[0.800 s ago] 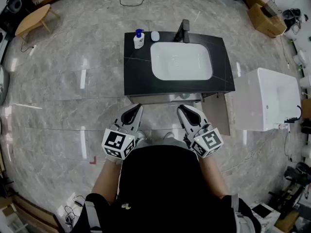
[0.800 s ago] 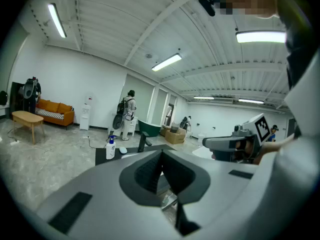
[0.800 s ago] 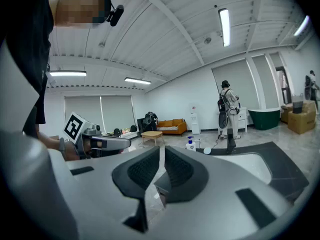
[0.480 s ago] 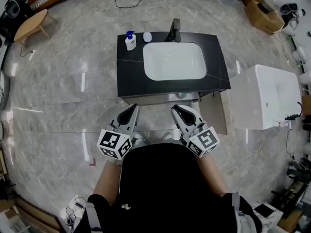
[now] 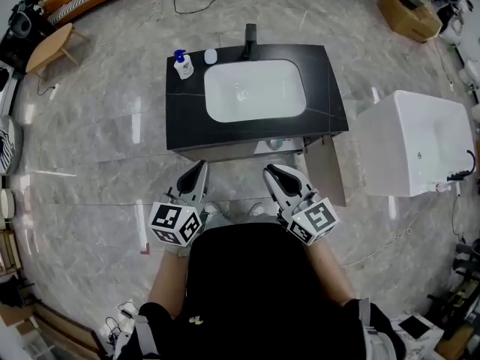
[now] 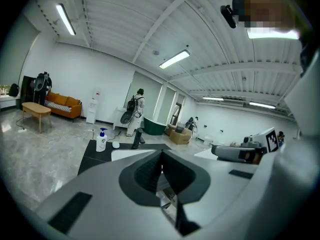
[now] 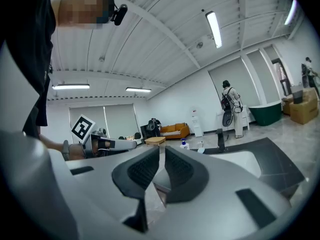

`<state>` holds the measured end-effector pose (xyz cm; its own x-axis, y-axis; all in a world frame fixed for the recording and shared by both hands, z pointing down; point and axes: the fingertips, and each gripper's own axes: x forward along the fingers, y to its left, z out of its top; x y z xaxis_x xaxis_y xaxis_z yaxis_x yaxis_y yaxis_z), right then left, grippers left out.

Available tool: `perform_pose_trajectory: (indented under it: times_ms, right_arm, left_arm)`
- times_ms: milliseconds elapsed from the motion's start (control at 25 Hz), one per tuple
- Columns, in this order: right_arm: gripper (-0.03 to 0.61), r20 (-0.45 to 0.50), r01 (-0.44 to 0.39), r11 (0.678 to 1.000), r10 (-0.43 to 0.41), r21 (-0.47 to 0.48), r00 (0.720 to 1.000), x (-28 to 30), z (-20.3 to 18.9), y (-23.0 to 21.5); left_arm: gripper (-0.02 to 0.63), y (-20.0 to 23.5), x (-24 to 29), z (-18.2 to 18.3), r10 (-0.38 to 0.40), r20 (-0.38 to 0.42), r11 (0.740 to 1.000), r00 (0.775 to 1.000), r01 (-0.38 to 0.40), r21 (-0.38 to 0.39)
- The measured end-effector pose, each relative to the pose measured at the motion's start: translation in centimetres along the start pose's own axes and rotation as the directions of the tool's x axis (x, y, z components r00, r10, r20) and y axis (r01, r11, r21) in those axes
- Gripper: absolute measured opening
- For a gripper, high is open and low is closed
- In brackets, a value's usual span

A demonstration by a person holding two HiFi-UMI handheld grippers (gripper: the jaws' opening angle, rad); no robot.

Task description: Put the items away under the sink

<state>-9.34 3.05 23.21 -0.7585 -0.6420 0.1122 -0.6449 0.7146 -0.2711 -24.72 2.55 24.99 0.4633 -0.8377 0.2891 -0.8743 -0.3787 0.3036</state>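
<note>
Well, we stand before the sink (image 5: 255,92), a white basin set in a black top (image 5: 324,88) on a grey marble floor (image 5: 82,163). Our task's things sit at the top's far left corner. One is a bottle (image 5: 182,66), white with a blue pump and upright. Just beside it, to the right, is a small white oval thing (image 5: 211,56) that we cannot make out further. A black tap (image 5: 248,40) rises behind the basin's middle, near the oval thing. Under the top, on the right, a grey door (image 5: 331,172) stands swung out toward us.

We hold both grippers close to our body, well apart from the bottle, pointing at the cabinet front. Our left gripper (image 6: 160,152) has its jaws pressed together at the tips, with nothing in them. Our right gripper (image 7: 162,148) has its jaws a narrow crack apart, floor showing through and nothing between them. A big white box (image 5: 412,141) stands right of the sink.
</note>
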Motion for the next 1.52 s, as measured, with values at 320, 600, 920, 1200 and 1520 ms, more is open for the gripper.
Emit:
perform_pose_trajectory:
  times_ms: [320, 600, 920, 1200, 1520]
  right_arm:
    - [0.052, 0.032, -0.012, 1.0, 0.012, 0.022, 0.999, -2.3, 0.1, -3.3]
    - [0.052, 0.043, 0.009, 1.0, -0.01, 0.026, 0.999, -1.7, 0.6, -4.9]
    - [0.052, 0.015, 0.046, 0.999, -0.046, 0.014, 0.999, 3.3, 1.1, -5.8]
    - [0.052, -0.019, 0.08, 0.997, -0.08, -0.006, 0.997, 9.9, 2.3, -6.6]
    - [0.052, -0.038, 0.143, 0.99, -0.143, -0.002, 0.989, 17.1, 3.1, -7.0]
  left_arm:
    - [0.021, -2.4, 1.4, -0.7, 0.054, -0.015, 0.998, 0.998, -0.053, 0.036]
    - [0.021, -1.4, 2.7, -0.1, 0.057, -0.02, 0.998, 0.998, -0.056, 0.043]
    - [0.021, 3.2, 5.8, 1.2, 0.014, -0.025, 0.999, 1.0, -0.013, 0.036]
    - [0.021, 9.8, 8.9, 3.1, -0.009, -0.036, 1.0, 0.999, 0.009, 0.007]
    - [0.023, 17.4, 11.4, 4.5, -0.037, -0.064, 0.999, 0.997, 0.038, 0.016]
